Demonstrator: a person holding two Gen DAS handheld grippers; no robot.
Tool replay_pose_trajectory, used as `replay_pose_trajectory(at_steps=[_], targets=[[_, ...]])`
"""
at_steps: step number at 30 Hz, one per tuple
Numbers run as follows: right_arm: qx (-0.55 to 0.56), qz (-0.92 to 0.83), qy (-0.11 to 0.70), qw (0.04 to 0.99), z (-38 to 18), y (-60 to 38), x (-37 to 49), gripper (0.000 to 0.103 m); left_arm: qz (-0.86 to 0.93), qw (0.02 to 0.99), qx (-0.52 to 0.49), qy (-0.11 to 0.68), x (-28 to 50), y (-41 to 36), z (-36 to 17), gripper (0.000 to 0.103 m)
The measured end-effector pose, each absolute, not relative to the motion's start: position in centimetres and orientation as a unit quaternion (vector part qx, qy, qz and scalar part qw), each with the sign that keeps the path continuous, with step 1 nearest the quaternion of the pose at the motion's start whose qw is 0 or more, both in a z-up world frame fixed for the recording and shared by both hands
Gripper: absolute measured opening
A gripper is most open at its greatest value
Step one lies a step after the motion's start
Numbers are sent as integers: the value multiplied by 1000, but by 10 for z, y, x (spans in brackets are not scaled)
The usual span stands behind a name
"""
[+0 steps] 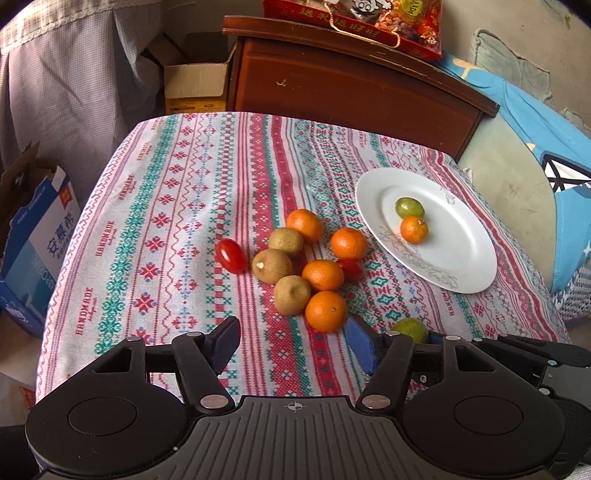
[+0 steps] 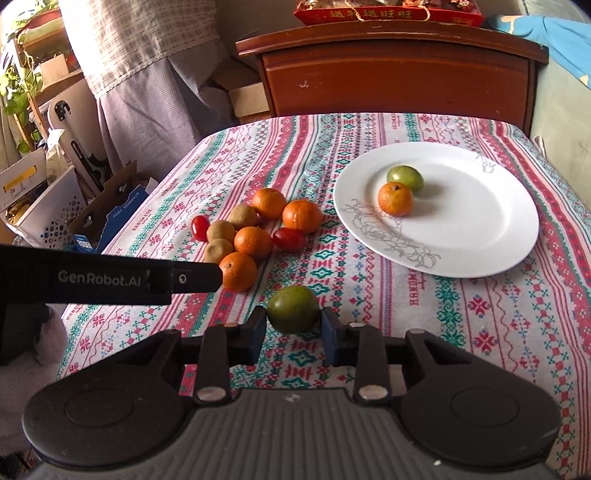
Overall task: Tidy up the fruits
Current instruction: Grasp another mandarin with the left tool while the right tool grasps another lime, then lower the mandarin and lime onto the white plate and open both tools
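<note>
My right gripper is shut on a green fruit low over the patterned tablecloth; this green fruit shows partly behind a finger in the left wrist view. My left gripper is open and holds nothing, just short of the nearest orange. Beyond that orange lies a cluster of oranges, brown fruits and cherry tomatoes. To the right, a white plate carries a green fruit and an orange.
A dark wooden cabinet stands behind the table with a red gift box on top. Cardboard boxes sit on the floor at the left. A blue pillow lies on the right. The left gripper's body crosses the right wrist view.
</note>
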State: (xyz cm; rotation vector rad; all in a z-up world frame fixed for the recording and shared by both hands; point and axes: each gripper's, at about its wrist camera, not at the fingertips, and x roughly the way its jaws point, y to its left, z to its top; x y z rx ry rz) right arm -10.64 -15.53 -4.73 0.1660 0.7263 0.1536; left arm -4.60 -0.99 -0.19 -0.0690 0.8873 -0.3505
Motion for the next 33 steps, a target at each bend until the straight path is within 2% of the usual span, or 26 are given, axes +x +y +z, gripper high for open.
replay_pose_trajectory(at_steps=[2,5,8,18,23,28,33], targets=[[83,67,355,929,-47,-160,-107,32,-173,887,-34,427,-45,-14,-4,59],[89,57,356,929,-47,-165,-107,32,-177,884,-37,432,-42,-20,-10,46],[93,52,356,928,-47,-168,-108,32,-182,882,-36,434,-40,-27,-15,39],[106,51,362,925,-51,-170,-104,32,-181,890,-12,418,-37,-43,-20,38],[113,48,362,924,-52,-170,-103,34,-178,893,-6,414,-35,-44,-21,34],[121,47,361,923,-53,-172,-101,34,-175,895,-4,410,-35,-42,-22,26],[123,48,358,924,-53,-172,-101,32,-175,896,-6,409,-37,-41,-21,26]])
